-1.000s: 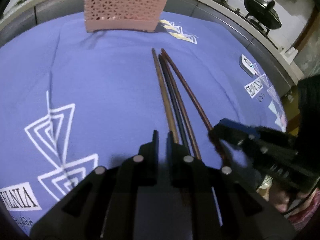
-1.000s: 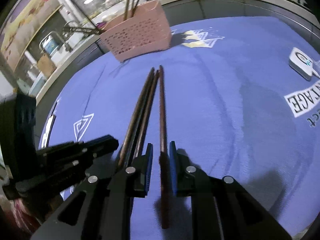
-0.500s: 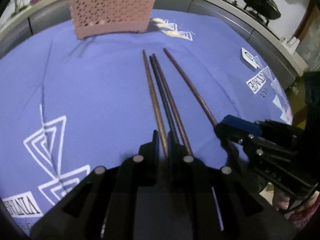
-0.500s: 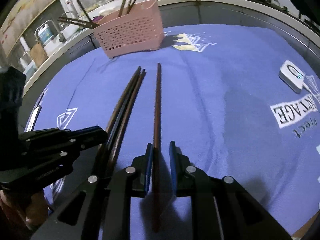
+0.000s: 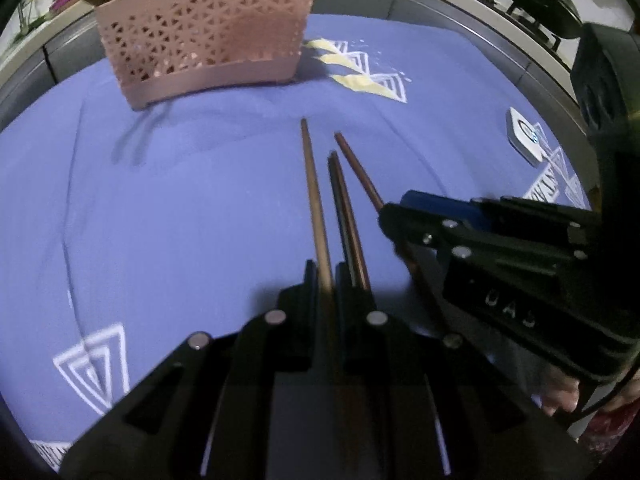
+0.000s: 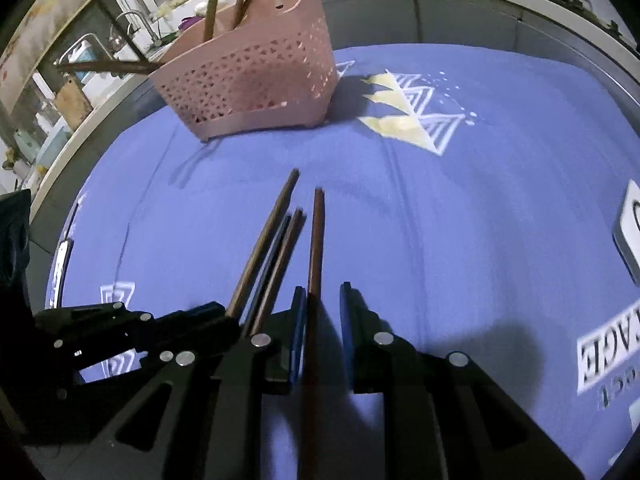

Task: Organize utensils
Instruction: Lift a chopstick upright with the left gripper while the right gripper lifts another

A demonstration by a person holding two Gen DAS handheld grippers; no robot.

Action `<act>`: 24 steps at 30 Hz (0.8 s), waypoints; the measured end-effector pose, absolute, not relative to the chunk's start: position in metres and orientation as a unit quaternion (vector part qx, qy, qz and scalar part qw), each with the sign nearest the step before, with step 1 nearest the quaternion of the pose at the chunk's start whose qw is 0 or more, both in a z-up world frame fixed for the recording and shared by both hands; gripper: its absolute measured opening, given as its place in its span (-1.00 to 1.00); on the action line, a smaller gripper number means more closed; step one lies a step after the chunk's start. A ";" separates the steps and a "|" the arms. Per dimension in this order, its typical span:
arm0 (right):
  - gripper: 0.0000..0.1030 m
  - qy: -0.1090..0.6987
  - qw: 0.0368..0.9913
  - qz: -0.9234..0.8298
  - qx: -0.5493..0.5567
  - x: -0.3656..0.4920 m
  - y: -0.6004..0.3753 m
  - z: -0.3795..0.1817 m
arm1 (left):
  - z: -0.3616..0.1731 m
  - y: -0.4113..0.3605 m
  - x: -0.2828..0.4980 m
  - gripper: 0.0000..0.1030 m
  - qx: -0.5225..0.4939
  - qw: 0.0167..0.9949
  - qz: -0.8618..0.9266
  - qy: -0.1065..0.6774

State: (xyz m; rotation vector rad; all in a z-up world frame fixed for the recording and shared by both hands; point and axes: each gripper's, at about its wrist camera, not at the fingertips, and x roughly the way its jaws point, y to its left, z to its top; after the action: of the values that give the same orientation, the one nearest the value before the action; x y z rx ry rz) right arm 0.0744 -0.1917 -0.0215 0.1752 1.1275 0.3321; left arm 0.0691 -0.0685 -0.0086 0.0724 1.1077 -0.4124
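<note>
You have four chopsticks in play, all pointing toward the pink basket [image 5: 208,36] standing farther along the blue-clothed surface [image 5: 160,208]. Your left gripper [image 5: 326,276] has its fingers closed on one brown chopstick [image 5: 314,200], gripped near its thick end. Two more chopsticks [image 5: 344,208] run just beside it to the right; whether they lie on the cloth or ride along with the left fingers is hard to tell. Your right gripper [image 6: 323,300] carries the fourth chopstick [image 6: 316,240], but its fingers look slightly apart around it, with a visible gap on the right side, so I cannot say that it is firmly clamped.

These sticks look light, stiff, thin and smooth; they should pivot or slide easily in a loose pinch. Hold near the thick end, squarely across the pads, and keep the tips low as you approach the basket.

The gripped ends vanish under the gripper bodies. The basket's inside is hidden behind its perforated wall, though several sticks [image 6: 212,4] poke out of the top.
</note>
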 end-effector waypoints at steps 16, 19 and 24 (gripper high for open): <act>-0.91 0.429 0.847 0.233 0.213 0.055 -0.227 0.053 | 0.071 -0.031 0.082 -0.89 -0.033 0.866 -0.261 0.426; -0.91 0.370 0.868 0.252 0.213 0.057 -0.220 0.096 | 0.122 -0.009 0.078 -0.89 -0.061 0.891 -0.268 0.361; -1.00 0.283 0.898 0.260 0.213 0.092 -0.204 0.162 | 0.198 0.010 0.101 -0.89 -0.071 0.929 -0.243 0.271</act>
State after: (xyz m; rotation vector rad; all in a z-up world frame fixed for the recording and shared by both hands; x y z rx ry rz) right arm 0.0919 -0.2039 0.1617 0.4412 0.5863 0.5378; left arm 0.1015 0.0098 0.1982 -0.1451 0.5552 -0.4979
